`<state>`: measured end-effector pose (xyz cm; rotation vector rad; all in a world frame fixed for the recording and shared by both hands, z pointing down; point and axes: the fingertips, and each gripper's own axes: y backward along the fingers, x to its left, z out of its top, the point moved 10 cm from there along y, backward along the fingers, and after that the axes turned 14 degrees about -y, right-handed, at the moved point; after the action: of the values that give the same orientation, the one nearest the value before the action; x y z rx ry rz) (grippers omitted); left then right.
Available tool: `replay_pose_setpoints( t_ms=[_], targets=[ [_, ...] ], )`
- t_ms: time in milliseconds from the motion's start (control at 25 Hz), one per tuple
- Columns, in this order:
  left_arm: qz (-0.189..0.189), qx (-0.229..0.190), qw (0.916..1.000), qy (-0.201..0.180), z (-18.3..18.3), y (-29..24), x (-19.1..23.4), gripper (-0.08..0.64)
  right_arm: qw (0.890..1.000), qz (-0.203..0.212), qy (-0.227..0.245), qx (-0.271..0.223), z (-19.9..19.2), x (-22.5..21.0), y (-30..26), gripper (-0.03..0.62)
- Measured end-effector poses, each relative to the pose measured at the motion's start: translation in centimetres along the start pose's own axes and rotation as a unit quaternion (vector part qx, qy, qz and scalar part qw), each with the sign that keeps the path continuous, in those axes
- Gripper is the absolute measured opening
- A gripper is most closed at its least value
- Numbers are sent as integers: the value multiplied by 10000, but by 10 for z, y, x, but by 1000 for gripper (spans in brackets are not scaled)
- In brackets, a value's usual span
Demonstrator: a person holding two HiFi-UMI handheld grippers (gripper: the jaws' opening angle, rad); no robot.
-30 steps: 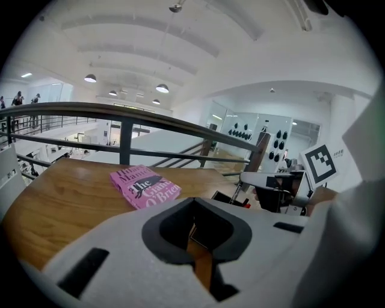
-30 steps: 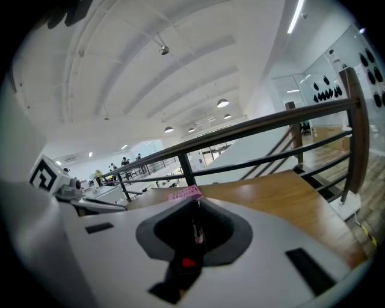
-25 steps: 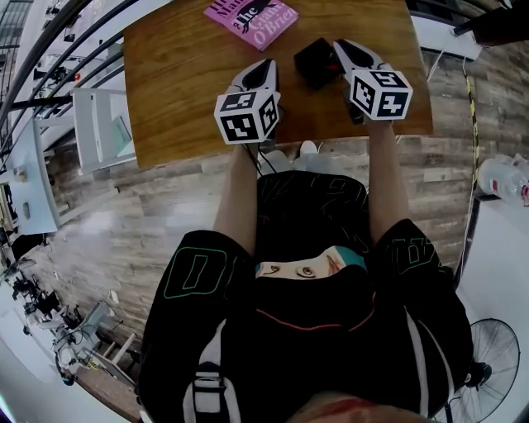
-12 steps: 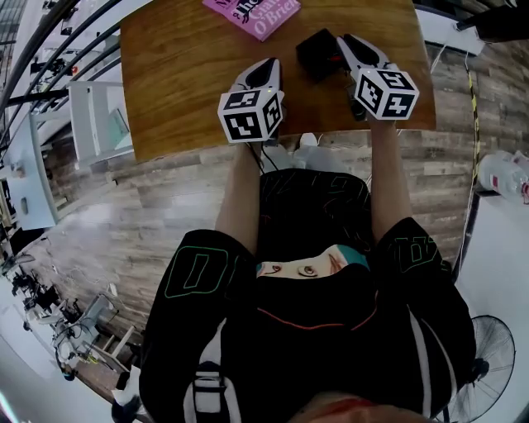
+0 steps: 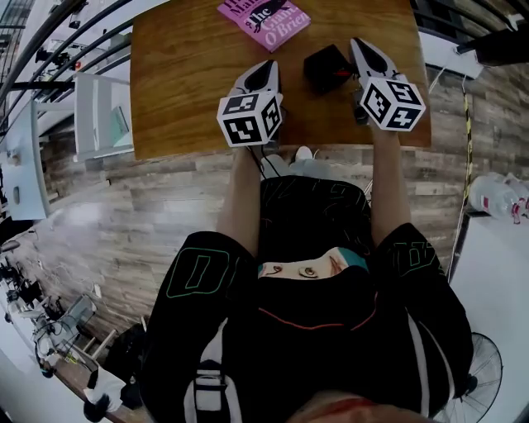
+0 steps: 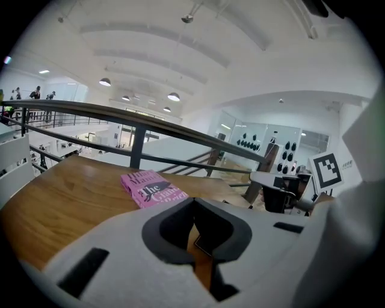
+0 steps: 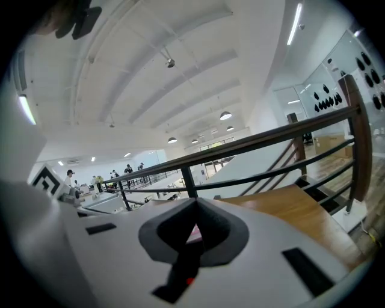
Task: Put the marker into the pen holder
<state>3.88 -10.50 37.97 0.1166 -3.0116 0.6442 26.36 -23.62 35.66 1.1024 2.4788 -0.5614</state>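
We see the right gripper (image 7: pixel 195 203) clenched on the slim dark marker (image 7: pixel 187 264), which lies along the slot between its matte grey jaws. The left gripper (image 6: pixel 194 203) is pressed closed and empty. A boxy black pen holder (image 5: pixel 325 68) stands at upper centre on the wood-grain table (image 5: pixel 190 83).

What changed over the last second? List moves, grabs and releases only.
Nothing clearly moved, was grabbed or released; the picture only drifts slightly, as from head motion. The left gripper stays over the table, jaws shut and empty. The right gripper stays beside the pen holder, jaws shut on a dark, red-spotted thing, probably the marker. The pink book lies where it was.
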Motion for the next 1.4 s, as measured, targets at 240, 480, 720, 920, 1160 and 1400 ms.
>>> replay_pose_setpoints(
  t_ms=[240, 480, 720, 920, 1160, 1400],
  targets=[
    [223, -356, 9991, 72, 18, 3, 10, 9, 9983, 558, 45, -145, 20, 12, -6, 5],
    [607, -807, 9949, 82, 45, 13, 32, 9, 9934, 1104, 155, -267, 46, 34, -21, 5],
    [1131, -1315, 9848, 64, 74, 35, 55, 9, 9899, 1222, 706, -100, 71, 59, -45, 5],
    [1615, -1655, 9729, -29, 91, 59, 77, 9, 9877, 1196, 995, -170, 93, 83, -67, 5],
    [2242, -1955, 9546, -186, 114, 88, 99, 9, 9845, 1441, 926, -379, 112, 116, -86, 5],
    [2569, -2115, 9416, -509, 131, 108, 105, 9, 9783, 1617, 1167, -569, 118, 135, -79, 5]
  ],
)
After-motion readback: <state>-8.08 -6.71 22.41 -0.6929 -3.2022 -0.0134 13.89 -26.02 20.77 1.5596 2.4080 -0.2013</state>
